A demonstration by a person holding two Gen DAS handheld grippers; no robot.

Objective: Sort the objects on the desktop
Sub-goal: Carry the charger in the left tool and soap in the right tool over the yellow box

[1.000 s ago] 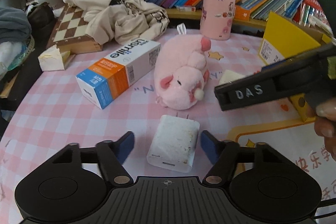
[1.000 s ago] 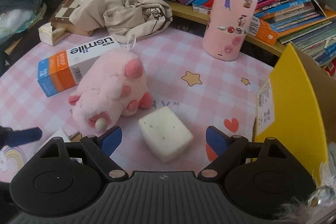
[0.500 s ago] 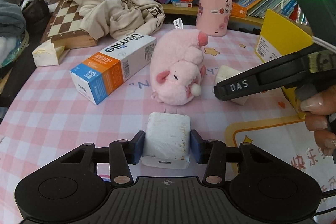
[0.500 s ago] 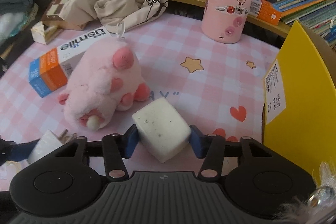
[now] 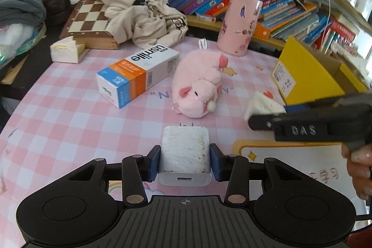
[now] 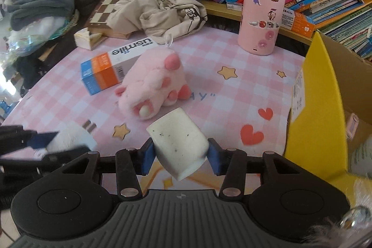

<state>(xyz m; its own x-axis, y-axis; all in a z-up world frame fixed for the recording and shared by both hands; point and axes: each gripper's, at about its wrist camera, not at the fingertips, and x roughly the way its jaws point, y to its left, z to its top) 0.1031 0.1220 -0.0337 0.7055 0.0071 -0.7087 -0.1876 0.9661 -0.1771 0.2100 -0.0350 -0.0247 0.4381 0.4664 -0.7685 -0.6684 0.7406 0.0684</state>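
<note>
Two grips at once: my left gripper (image 5: 184, 160) clamps the white charger (image 5: 184, 152), prongs pointing away, above the pink checked tabletop (image 5: 69, 122). My right gripper (image 6: 179, 156) squeezes the white block (image 6: 179, 143), tilted, just beside the yellow box (image 6: 320, 108). The pink plush (image 6: 153, 85) and the usmile carton (image 5: 137, 76) lie on the tabletop beyond.

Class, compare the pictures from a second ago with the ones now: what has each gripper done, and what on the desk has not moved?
The left gripper closed on the white charger; the right gripper closed on the white block, now tilted, apparently lifted. The plush pig, toothbrush box, pink cylinder and yellow box stayed put.
</note>
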